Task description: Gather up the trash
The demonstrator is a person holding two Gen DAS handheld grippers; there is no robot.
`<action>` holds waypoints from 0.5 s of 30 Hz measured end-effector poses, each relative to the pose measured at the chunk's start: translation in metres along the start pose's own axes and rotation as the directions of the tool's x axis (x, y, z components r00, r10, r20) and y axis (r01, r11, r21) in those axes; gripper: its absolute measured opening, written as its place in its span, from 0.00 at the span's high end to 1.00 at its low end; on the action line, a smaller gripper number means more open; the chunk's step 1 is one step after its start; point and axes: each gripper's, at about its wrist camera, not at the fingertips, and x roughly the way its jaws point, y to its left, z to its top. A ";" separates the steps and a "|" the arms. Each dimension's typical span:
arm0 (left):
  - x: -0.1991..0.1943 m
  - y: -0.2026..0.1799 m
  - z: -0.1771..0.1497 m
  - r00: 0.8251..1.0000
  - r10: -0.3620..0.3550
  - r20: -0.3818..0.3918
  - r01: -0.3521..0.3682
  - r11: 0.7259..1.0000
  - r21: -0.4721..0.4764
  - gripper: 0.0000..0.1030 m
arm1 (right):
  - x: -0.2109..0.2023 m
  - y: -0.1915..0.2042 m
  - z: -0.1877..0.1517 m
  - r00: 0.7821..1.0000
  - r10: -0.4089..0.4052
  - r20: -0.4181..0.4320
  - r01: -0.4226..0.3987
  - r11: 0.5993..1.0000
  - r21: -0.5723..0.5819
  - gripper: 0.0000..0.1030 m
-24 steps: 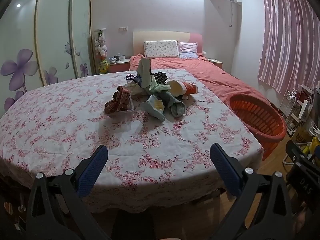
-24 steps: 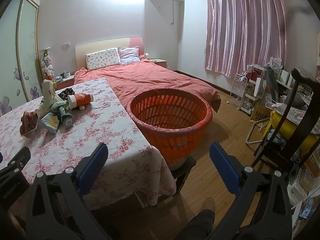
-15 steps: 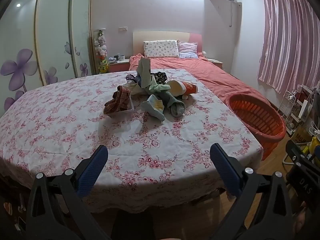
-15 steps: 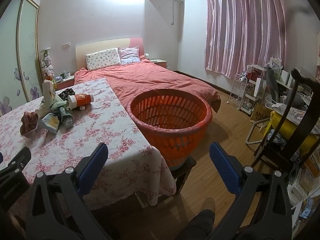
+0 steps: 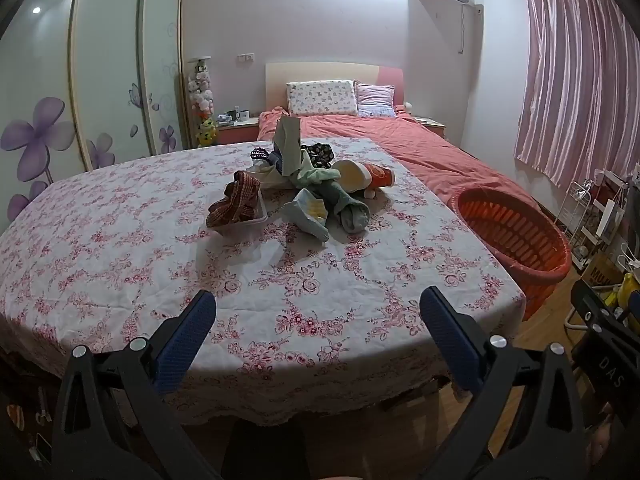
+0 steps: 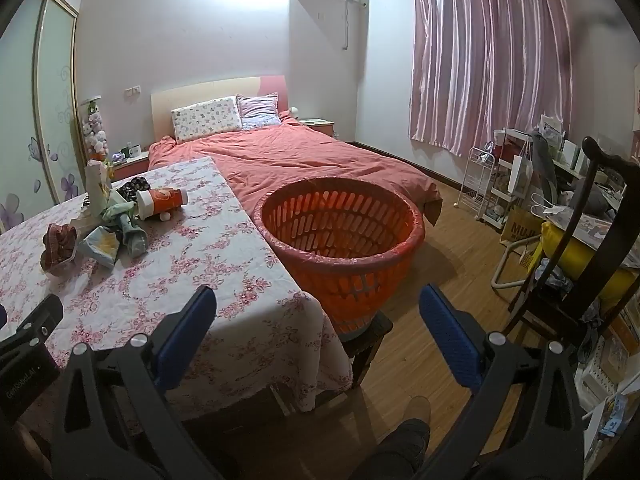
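The left hand-held gripper point(image 5: 318, 312) hangs over the near edge of the bench point(image 5: 120, 248), its blue-padded fingers spread wide apart with nothing between them. The trash point(image 5: 304, 192) lies in a heap well ahead of it, toward the far middle of the flowered cloth: a clear tray with a brown crumpled wrapper point(image 5: 238, 204) on the left, pale blue and green wrappers point(image 5: 320, 208) in the middle, a tipped-over orange paper cup point(image 5: 374, 176) on the right, and an upright paper bag point(image 5: 289, 142) behind them. The right hand-held gripper point(image 6: 318, 314) is also wide apart and empty, held above the bench's right corner and facing the orange basket point(image 6: 340, 236), which stands on a dark stool just beside the bench, between it and the bed point(image 6: 304, 156). From this view the trash sits far off to the left, well apart from the basket.
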 end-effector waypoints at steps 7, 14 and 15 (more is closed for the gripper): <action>0.000 0.000 0.000 1.000 -0.001 -0.001 0.001 1.000 0.000 0.02 | 0.001 0.001 0.000 1.000 0.000 0.000 0.000 1.000 0.000 0.04; 0.000 0.000 0.000 1.000 -0.001 -0.002 0.001 1.000 -0.001 0.02 | 0.001 0.001 0.000 1.000 0.000 0.000 0.000 1.000 0.000 0.04; 0.000 0.000 0.000 1.000 -0.001 -0.002 0.001 1.000 -0.001 0.02 | 0.001 0.001 0.000 1.000 -0.001 0.000 0.001 1.000 0.000 0.04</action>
